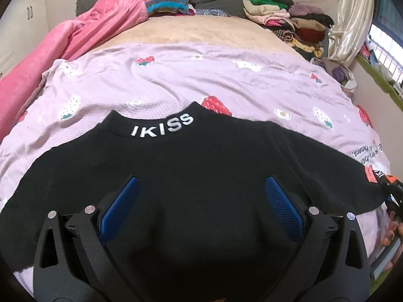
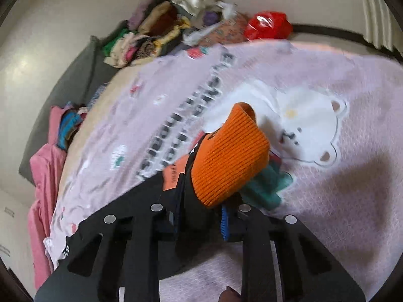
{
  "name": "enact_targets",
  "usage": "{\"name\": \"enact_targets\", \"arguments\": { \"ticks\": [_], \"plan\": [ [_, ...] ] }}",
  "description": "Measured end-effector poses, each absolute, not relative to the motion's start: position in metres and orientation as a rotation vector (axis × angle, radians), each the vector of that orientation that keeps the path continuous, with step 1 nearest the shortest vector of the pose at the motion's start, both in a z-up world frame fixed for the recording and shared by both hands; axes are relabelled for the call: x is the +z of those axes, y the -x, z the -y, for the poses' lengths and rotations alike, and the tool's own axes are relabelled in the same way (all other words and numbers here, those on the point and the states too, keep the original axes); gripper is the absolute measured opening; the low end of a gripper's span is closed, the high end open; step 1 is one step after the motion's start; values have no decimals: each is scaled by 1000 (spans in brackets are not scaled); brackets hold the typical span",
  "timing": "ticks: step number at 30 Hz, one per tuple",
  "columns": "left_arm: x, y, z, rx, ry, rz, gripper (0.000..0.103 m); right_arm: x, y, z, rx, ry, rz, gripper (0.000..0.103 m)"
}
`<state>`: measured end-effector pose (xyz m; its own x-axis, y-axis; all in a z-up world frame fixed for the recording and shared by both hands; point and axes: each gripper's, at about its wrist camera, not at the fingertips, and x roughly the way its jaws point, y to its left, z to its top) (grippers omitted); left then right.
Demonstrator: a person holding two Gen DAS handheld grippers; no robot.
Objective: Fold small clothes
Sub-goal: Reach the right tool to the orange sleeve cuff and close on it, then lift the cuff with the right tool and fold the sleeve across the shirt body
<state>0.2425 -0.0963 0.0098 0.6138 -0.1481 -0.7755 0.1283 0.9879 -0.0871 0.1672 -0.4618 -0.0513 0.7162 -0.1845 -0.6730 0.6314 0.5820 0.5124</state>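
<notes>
My black top [image 1: 189,166] lies flat on the lilac blanket [image 1: 176,75], collar pointing away, sleeves stretched sideways. My left gripper [image 1: 201,201] hovers released; my right gripper [image 2: 201,216] pinches the orange cuff [image 2: 226,161]. Clothes piles [image 1: 289,22] sit beyond.

The right gripper [image 2: 201,216] pinches the black garment's orange ribbed cuff [image 2: 226,161] above the pink bedspread [image 2: 340,176].

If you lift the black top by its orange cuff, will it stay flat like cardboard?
Probably not. The black top lies soft and draped on the blanket, so it would likely sag. The orange cuff already curls over in the right gripper, so it seems floppy. Its ribbed knit probably won't slip.
</notes>
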Motion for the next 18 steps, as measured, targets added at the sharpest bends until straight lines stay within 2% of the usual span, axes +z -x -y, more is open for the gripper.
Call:
{"name": "enact_targets", "arguments": {
  "ticks": [18],
  "plan": [
    [34, -229, 50, -173, 110, -861, 94, 41, -191, 363, -280, -557, -506, 20]
  ]
}}
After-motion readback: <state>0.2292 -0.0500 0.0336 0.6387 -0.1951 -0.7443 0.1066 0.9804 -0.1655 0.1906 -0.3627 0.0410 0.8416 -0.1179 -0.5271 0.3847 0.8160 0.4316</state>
